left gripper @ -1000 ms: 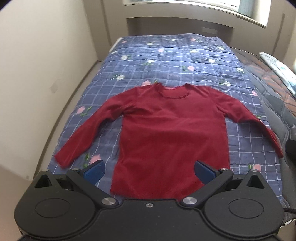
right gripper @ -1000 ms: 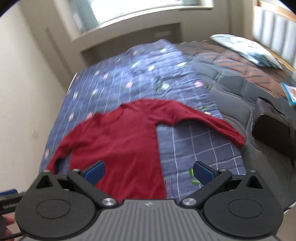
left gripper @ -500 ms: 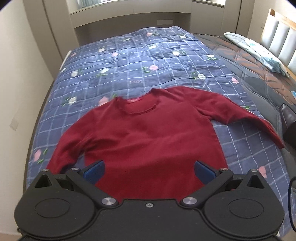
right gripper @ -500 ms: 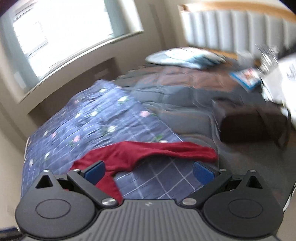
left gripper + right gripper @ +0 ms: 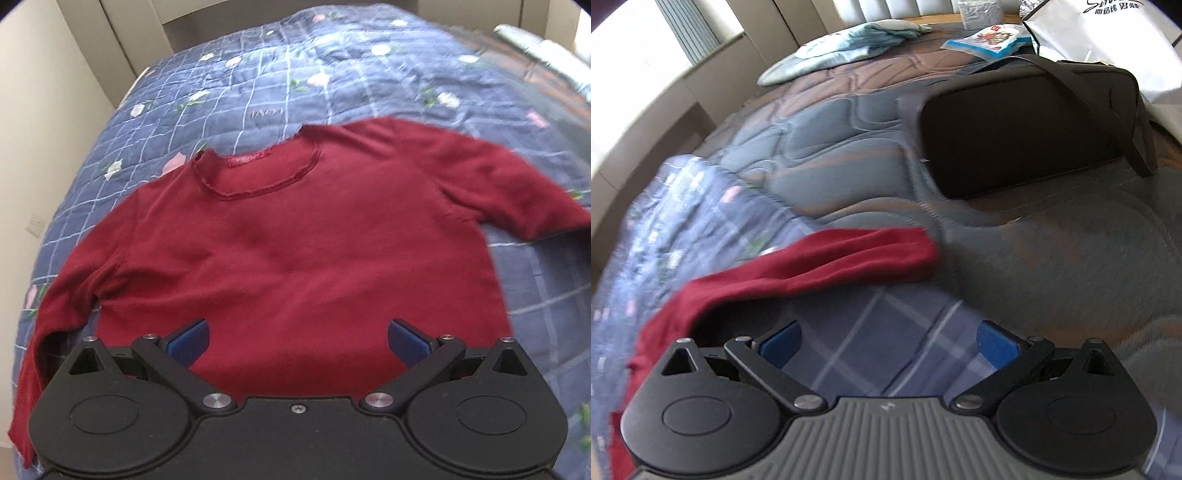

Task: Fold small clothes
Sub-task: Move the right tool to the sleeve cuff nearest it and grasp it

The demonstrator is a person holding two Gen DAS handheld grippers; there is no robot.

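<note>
A dark red long-sleeved top [image 5: 295,243] lies flat, front up, on a blue checked floral quilt [image 5: 295,74], its neckline at the far side. My left gripper [image 5: 297,341] is open and empty, hovering over the top's lower body. In the right wrist view the top's right sleeve [image 5: 820,266] stretches across the quilt [image 5: 879,332], its cuff near the quilt's edge. My right gripper [image 5: 888,341] is open and empty, just short of that sleeve.
A dark bag [image 5: 1027,129] sits on the grey-brown quilted mattress [image 5: 831,140] beyond the sleeve. A pale blue pillow [image 5: 846,48], a printed packet [image 5: 990,40] and a white paper bag [image 5: 1100,40] lie farther back. A cream wall [image 5: 44,92] runs along the bed's left side.
My left gripper has moved closer over the top's body. My right gripper has swung right and lower toward the right sleeve's cuff. Both stay open.
</note>
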